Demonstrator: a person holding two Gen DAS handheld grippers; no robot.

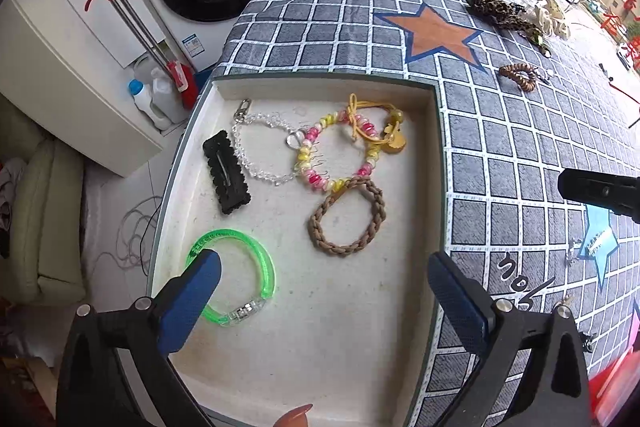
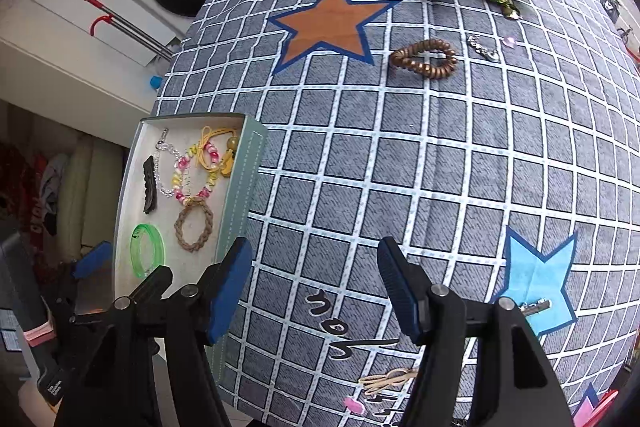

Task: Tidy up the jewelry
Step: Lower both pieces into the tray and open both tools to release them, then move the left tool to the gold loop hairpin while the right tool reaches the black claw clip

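Both tongs wide apart and empty, tray half filled.
Left wrist: left tongs (image 1: 324, 281) hang over the tray (image 1: 438, 163), one pad above the green bangle (image 1: 232, 277); could snag it.
Right wrist: right tongs (image 2: 314, 285) over bare worktop (image 2: 400, 167); brown coil band (image 2: 424, 59) far off, risk of sliding it away.

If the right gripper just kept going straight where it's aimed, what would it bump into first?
Most likely the bare checked tablecloth. The right gripper is open with nothing between its fingers, and the tray lies off to its left. Depth is hard to judge.
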